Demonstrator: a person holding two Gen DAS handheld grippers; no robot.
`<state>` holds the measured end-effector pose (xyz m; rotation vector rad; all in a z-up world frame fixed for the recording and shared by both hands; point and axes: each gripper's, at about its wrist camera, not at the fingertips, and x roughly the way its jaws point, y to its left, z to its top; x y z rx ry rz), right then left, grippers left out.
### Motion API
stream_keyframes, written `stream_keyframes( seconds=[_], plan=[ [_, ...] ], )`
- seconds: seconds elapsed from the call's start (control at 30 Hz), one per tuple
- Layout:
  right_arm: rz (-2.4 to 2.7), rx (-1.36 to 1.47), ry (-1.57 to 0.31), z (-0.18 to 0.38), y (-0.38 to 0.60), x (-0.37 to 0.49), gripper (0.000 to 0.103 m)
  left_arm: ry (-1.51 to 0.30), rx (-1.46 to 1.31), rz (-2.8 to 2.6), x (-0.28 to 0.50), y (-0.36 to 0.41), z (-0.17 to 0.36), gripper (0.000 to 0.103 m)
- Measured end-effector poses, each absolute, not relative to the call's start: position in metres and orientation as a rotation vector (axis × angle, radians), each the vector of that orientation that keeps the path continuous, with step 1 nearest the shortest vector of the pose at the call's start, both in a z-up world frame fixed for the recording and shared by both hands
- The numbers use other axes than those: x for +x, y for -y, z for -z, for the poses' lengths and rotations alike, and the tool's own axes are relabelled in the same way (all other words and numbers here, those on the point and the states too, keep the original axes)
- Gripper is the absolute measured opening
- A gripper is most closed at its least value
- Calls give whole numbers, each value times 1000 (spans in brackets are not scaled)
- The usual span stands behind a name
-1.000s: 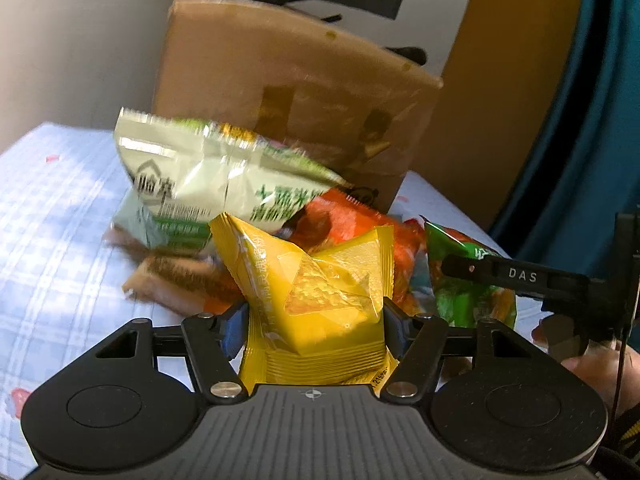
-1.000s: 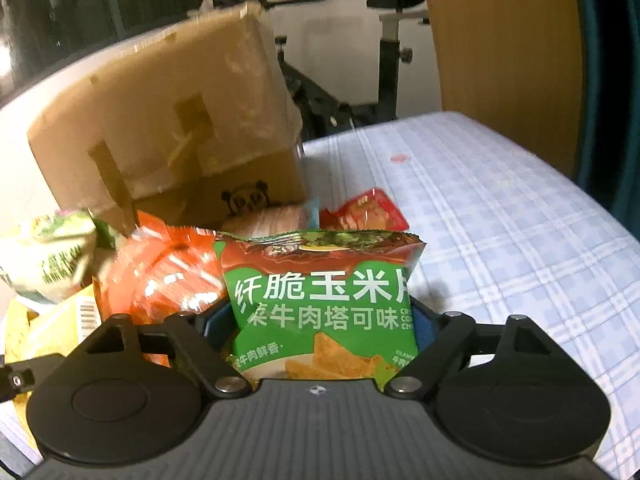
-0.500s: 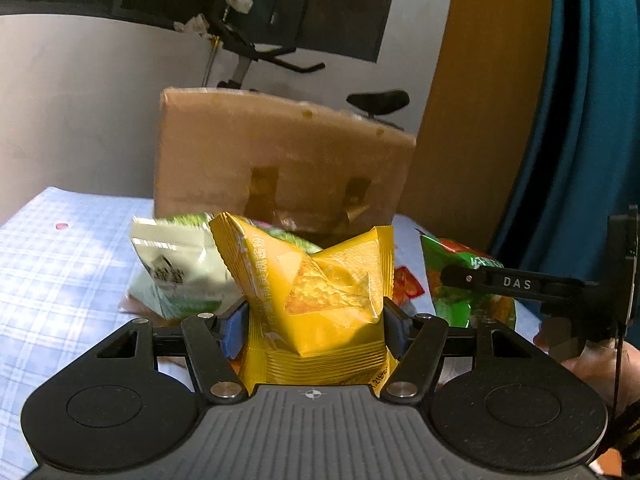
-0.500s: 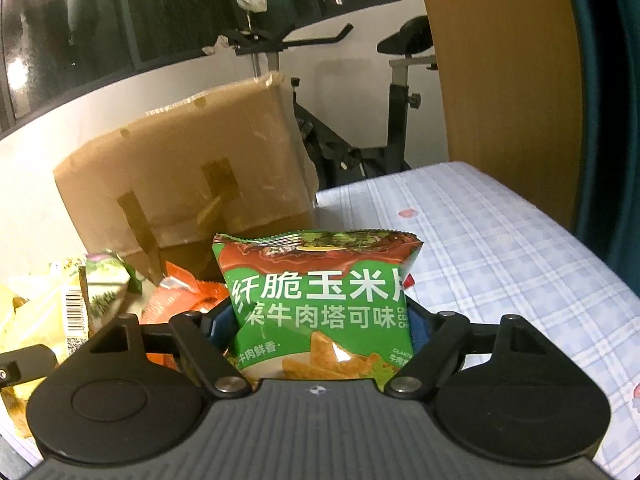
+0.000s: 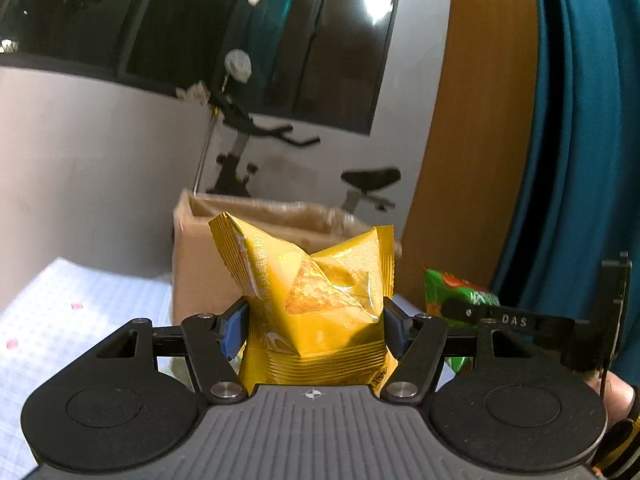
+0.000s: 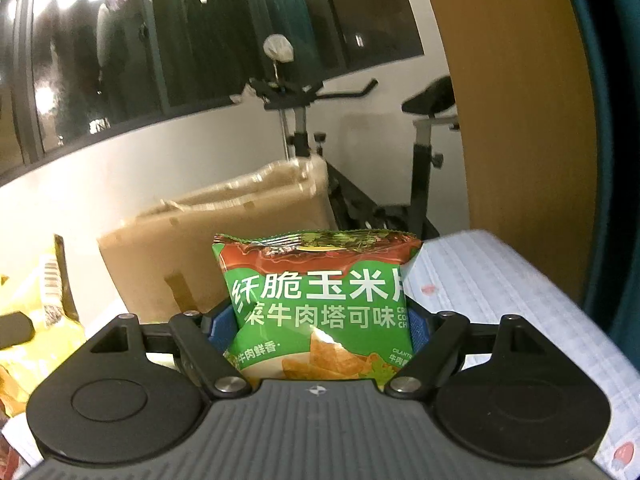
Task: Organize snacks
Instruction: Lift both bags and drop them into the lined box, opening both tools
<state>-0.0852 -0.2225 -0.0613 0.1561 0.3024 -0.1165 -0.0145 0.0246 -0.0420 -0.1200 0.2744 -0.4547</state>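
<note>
With my left tongs (image 5: 314,322) clenched on the yellow snack bag (image 5: 316,308) and my right tongs (image 6: 316,330) on the green one (image 6: 320,300), the open cardboard box (image 5: 200,264) lies ahead, nearer the left.

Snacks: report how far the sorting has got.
Done: both bags are picked up. In hand: the left tongs clamp the yellow bag, the right tongs the green bag, both raised before the open box. Left: both bags into the box; its contents are hidden.
</note>
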Motion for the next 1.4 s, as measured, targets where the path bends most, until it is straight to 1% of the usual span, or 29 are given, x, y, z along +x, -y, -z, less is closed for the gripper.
stream_keyframes(
  seconds=[0.13,0.37,0.6,0.83,1.03,1.4],
  plan=[
    [99,152,-264,43,219,-84,81,-238,-131,432,-12,-28,25,69],
    [75,127,-227,27,217,-73,81,-209,-106,367,3,-27,12,69],
    [53,91,-182,19,211,-64,81,-199,-124,344,11,-33,5,69],
    [39,82,-180,16,211,-47,81,-212,-116,338,13,-33,2,69],
    [29,90,-170,4,213,-24,81,-203,-99,332,17,-32,-6,69],
    [-66,108,-157,-30,211,41,81,-209,-90,312,70,-22,-23,69]
  ],
)
